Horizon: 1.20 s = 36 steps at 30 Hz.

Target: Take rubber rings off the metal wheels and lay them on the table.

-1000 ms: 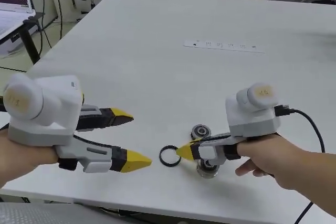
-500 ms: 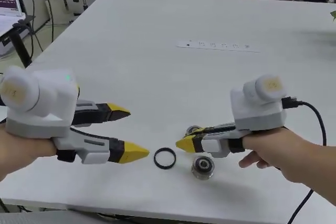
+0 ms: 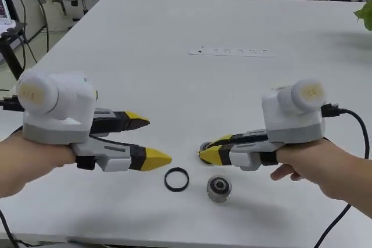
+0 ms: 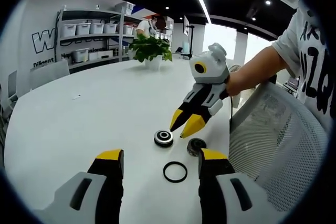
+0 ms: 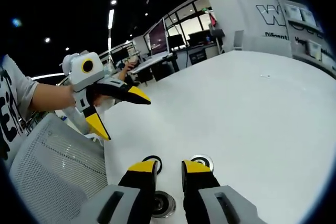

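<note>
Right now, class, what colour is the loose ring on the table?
Black; the ring shows best in head view.

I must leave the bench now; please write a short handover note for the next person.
Left gripper: open, empty, above the table.
Right gripper: jaws narrowly apart, empty, tips by the far metal wheel.
Done: one rubber ring lies flat on the table, beside the near metal wheel, which looks bare.
To do: the far metal wheel seems to carry its ring; take it off.

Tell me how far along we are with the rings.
Done: one rubber ring lies loose on the table. In hand: nothing; left gripper and right gripper are empty. Left: the far wheel at the right gripper's tips seems still ringed; the near wheel looks bare.
</note>
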Each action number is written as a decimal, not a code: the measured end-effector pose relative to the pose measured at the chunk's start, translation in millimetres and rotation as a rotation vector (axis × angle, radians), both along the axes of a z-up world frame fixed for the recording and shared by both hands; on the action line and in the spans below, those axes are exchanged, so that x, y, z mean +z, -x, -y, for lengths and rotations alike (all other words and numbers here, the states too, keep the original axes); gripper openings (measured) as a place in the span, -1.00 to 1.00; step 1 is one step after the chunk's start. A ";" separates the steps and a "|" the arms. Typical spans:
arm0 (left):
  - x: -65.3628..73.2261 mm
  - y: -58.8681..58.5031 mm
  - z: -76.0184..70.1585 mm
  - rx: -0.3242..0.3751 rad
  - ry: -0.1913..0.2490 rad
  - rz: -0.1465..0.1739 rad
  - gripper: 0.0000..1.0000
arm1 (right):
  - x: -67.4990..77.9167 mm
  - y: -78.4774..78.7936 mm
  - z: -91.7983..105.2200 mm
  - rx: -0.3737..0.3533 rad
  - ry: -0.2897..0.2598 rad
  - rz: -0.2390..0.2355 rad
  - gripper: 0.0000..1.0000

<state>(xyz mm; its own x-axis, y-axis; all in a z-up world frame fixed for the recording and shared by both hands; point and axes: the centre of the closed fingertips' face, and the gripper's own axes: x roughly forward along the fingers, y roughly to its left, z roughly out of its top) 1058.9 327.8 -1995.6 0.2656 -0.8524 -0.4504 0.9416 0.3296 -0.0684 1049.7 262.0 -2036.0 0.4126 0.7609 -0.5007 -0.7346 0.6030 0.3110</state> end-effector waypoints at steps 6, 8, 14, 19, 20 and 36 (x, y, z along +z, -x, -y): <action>-2.3 -5.2 8.0 -0.006 0.003 -0.008 0.08 | -3.7 -4.3 14.4 -0.020 0.021 0.007 -0.65; -3.8 -6.9 10.4 -0.007 0.001 -0.011 0.08 | -5.1 -5.9 18.3 -0.023 0.035 0.016 -0.65; -6.5 -11.1 19.7 -0.016 -0.005 -0.016 0.07 | -13.0 -10.3 29.7 -0.025 0.066 0.039 -0.60; -8.9 -15.6 29.2 -0.023 -0.005 -0.025 0.05 | -19.6 -12.6 37.5 -0.023 0.088 0.044 -0.56; -9.3 -16.9 31.7 -0.022 -0.002 -0.028 0.04 | -20.4 -12.9 38.7 -0.021 0.091 0.046 -0.56; -29.2 -23.9 59.7 -0.053 -0.025 -0.067 -0.10 | -30.7 -16.0 42.3 -0.006 0.119 0.065 -0.52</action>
<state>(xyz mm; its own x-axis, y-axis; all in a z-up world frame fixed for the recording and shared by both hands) 1082.8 268.1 -2024.8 0.1889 -0.8529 -0.4866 0.9515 0.2816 -0.1241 1065.6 219.7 -2066.6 0.4516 0.6949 -0.5596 -0.7472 0.6373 0.1884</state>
